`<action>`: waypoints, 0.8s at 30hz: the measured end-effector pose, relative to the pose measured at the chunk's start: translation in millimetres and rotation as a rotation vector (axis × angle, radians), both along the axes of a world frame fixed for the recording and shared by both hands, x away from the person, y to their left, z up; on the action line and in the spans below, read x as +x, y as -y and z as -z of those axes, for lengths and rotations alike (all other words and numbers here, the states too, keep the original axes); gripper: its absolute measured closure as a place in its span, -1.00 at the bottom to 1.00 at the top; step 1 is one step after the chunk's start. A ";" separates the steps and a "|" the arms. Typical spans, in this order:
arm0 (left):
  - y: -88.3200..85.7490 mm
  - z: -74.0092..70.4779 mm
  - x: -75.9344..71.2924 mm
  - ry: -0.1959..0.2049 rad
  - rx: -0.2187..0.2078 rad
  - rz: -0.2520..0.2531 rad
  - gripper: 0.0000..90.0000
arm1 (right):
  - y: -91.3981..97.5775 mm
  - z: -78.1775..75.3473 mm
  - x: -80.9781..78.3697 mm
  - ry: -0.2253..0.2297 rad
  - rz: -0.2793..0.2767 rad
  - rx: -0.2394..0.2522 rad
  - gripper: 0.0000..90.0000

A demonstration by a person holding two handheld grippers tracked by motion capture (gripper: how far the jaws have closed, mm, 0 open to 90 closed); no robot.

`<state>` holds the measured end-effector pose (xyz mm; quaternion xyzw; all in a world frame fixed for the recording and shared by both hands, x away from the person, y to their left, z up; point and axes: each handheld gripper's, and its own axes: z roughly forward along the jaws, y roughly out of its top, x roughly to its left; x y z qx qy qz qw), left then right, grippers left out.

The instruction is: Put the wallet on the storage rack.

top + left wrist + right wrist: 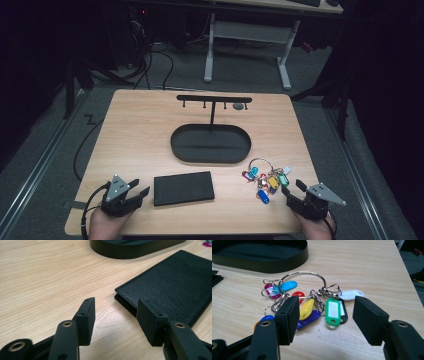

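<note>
Black jaws of our right hand-held gripper (324, 315) rise nearest the lens, standing wide with nothing between the pads; the key ring (312, 298) lies on the desk (367, 270) just beyond them, its coloured tags fanned toward us. Our left hand-held gripper (116, 315) is also wide and empty, low over the desk, one jaw just beside the near corner of the wallet (172, 285).

We judge the keys the riskier pick. If we close on a loose tag such as the green one (333, 310), the ring may swing and the tags may slip from the pads. Pinching several tags at once could leave a poor hold. On the left, the wallet lies flat, so a jaw may push it toward the tray (210, 144) rather than get under its edge.
</note>
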<state>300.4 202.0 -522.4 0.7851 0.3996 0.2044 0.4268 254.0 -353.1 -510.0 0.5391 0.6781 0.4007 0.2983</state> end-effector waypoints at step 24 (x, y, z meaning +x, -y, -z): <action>7.1 5.9 8.2 -0.003 0.082 -0.023 0.64 | 5.1 3.3 0.5 0.010 -0.040 0.002 -0.15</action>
